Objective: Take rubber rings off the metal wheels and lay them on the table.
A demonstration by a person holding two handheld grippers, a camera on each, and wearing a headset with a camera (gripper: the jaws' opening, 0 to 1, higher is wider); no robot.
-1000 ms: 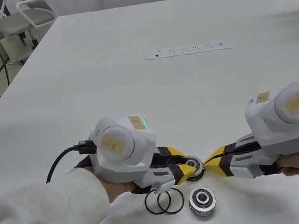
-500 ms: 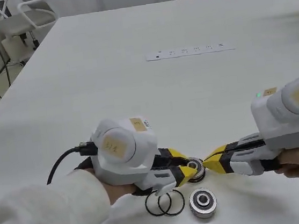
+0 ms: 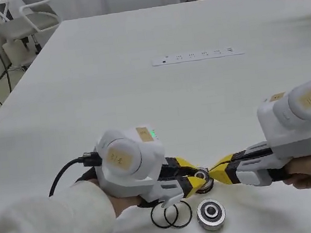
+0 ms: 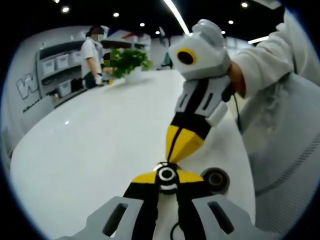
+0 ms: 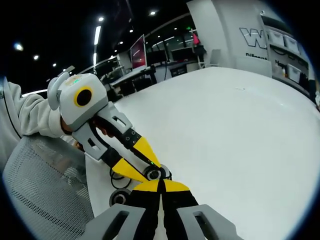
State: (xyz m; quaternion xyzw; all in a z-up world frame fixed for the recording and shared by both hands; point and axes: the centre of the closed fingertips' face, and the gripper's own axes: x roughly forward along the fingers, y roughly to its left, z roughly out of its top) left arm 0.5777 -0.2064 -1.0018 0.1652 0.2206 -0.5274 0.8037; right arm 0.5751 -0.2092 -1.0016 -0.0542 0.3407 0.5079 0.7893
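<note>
Two rings (image 3: 171,215) lie loose; left gripper (image 3: 196,180) holds one wheel (image 3: 202,174) of two

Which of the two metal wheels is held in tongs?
The farther wheel, clamped in the left tongs, right tongs touching it. The nearer wheel lies free on the table beside two rings.

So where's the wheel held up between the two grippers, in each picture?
Head view: wheel, low centre.
Left gripper view: bottom centre, gripped in that view's own jaws.
Right gripper view: low, just left of centre, right past the jaw tips.
Shared landmark: the loose wheel lying on the table close by.
</note>
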